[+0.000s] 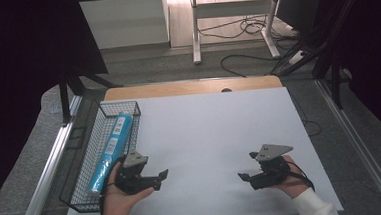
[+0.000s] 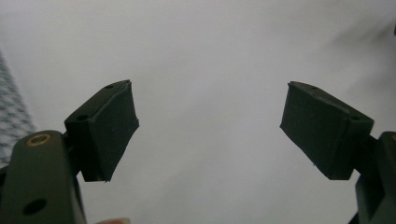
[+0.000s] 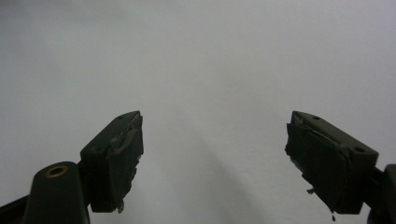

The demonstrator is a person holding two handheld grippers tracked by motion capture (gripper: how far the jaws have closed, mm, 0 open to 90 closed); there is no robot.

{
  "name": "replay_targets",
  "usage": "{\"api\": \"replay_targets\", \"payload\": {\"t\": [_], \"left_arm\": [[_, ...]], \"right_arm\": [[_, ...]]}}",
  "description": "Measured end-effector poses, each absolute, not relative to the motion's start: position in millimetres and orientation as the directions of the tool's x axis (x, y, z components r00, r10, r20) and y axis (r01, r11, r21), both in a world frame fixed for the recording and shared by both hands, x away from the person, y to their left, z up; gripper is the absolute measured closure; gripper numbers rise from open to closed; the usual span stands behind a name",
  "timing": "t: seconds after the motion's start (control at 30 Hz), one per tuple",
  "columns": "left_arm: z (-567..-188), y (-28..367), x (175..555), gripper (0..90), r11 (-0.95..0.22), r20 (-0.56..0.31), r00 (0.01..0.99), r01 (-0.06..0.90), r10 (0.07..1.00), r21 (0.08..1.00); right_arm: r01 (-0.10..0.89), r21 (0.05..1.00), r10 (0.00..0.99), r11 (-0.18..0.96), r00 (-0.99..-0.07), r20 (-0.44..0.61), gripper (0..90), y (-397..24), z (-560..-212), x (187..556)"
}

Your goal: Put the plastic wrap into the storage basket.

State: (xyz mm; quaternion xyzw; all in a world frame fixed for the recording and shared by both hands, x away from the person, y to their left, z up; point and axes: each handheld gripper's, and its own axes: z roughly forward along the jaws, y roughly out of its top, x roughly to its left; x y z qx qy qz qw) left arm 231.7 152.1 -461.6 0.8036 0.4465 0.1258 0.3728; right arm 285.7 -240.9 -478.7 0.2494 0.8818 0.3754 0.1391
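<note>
A blue roll [image 1: 112, 148] with a white label lies lengthwise in the black wire basket [image 1: 82, 164] at the table's left edge. My left gripper [image 1: 161, 180] is just right of the basket, above the white table surface [image 1: 215, 131], its tips pointing right. Its jaws stand wide apart with nothing between them; in the left gripper view the left gripper [image 2: 208, 100] has only white surface past its pads [image 2: 112, 130]. My right gripper [image 1: 247, 165] is at the front right, tips pointing left, open and empty. The right gripper view has the right gripper [image 3: 215, 123] over bare white surface.
A strip of wooden tabletop [image 1: 192, 87] runs along the far edge of the white surface. Beyond it are floor cables [image 1: 244, 29] and a metal table frame [image 1: 232, 9]. Metal rails [image 1: 47, 166] flank the table on both sides.
</note>
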Motion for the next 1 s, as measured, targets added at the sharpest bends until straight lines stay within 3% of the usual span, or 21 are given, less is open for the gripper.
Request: {"api": "replay_targets", "payload": {"t": [0.33,0.57,0.8,1.0], "left_arm": [[-479.6,126.2,225.5,18.2,-0.403,-0.114,0.635,0.608,0.764,0.684],[-481.0,130.1,224.5,18.0,-0.379,-0.137,0.633,0.607,0.762,0.698],[-482.5,126.7,224.8,17.8,-0.407,-0.083,0.626,0.595,0.775,0.693],[-481.5,128.1,225.4,17.4,-0.395,-0.098,0.627,0.597,0.773,0.698]], "right_arm": [[0.401,0.753,0.635,0.521,-0.772,-0.028,19.4,-242.4,-474.9,271.9],[0.458,0.739,0.704,0.494,-0.710,-0.031,19.0,-241.8,-475.8,259.0],[0.461,0.744,0.711,0.484,-0.703,-0.028,18.8,-246.0,-476.4,260.7],[0.449,0.763,0.715,0.464,-0.699,-0.023,16.8,-250.7,-471.5,260.2]]}}
